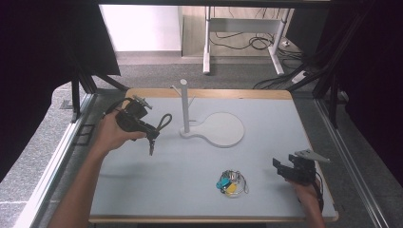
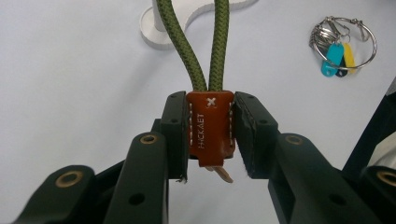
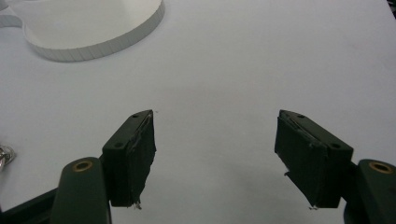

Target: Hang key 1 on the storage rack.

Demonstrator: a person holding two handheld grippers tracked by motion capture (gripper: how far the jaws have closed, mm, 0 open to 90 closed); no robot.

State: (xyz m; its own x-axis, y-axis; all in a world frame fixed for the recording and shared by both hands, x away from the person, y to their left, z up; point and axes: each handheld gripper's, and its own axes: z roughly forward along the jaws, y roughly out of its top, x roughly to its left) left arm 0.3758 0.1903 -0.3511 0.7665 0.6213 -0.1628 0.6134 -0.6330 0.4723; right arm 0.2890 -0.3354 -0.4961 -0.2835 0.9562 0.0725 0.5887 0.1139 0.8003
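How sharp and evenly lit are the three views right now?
High view: soft, even light, dark corners. Left gripper view: leather tab and green cord crisp, key bunch slightly soft. Right gripper view: jaws sharp, white stand base softer, no glare.

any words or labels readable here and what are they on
"HICKAET", as best it reads, stamped in pale letters down the brown leather tab of the green cord loop, clamped in the left gripper.
A stitched "x" mark sits above it.
The key tags show no readable text.

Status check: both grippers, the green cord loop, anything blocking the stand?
Left gripper shut on green cord loop with brown leather tab, held above table. Right gripper open, idle. White peg stand unobstructed; key bunch well aside.
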